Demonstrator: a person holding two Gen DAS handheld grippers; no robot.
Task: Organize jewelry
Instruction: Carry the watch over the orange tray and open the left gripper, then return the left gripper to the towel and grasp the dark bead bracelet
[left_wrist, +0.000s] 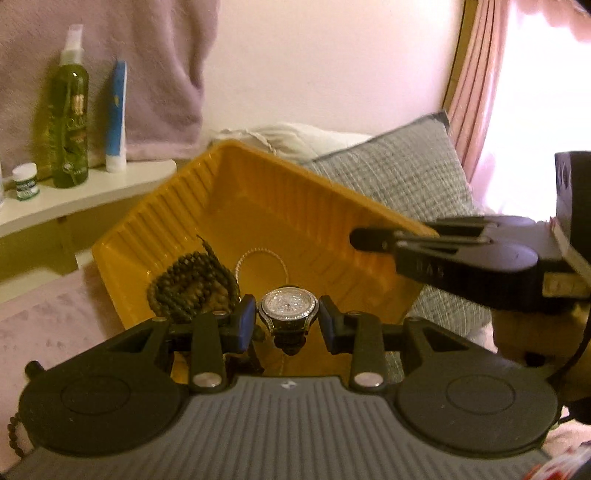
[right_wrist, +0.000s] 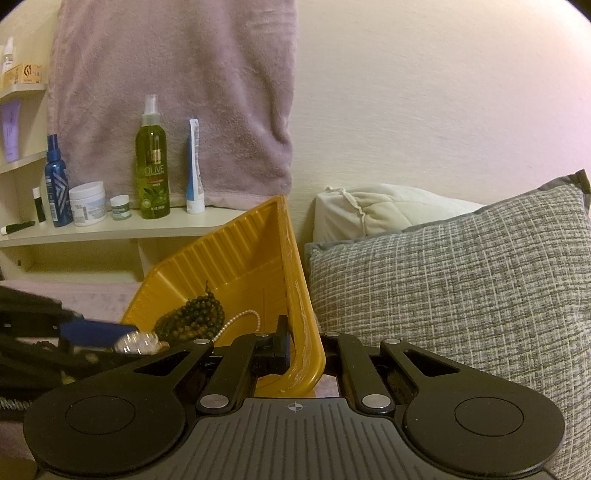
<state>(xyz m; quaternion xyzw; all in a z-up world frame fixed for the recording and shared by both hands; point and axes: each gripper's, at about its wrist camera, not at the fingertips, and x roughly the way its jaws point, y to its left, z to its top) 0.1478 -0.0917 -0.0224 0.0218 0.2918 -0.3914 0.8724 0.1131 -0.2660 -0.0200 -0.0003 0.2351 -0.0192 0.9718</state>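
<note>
Blue-padded and black, the left gripper (left_wrist: 288, 321) fills the foot of its own view, jaws part-way open with a silver wristwatch with a glittering, stone-set round dial (left_wrist: 288, 308) between the pads; the pads sit just beside the case on either side, and whether they actually press it I cannot tell. The watch dial faces the camera, and its strap runs down and away below the jaws, so its long axis stands roughly upright in that view. Behind it lies the ribbed yellow plastic tray (left_wrist: 207, 206), tilted with one corner toward the wall, holding a coil of dark brown wooden beads (left_wrist: 192, 288) on its left side and a thin pale pearl-like strand (left_wrist: 258, 254) looped near the middle. The right gripper (left_wrist: 373, 240) reaches in from the right, its jaws closed on the tray's right rim. From the right wrist view the tray rim (right_wrist: 303, 332) is seen edge-on, pinched between the right gripper's (right_wrist: 295, 350) jaws, something the left view shows only from the side; here the watch (right_wrist: 138, 341) appears side-on and blurred at the left gripper's blue pad (right_wrist: 96, 328). A grey woven cushion (right_wrist: 461, 288) sits just right of the tray, and a green spray bottle (right_wrist: 152, 166) stands on the cream shelf (right_wrist: 110, 229) behind.
</note>
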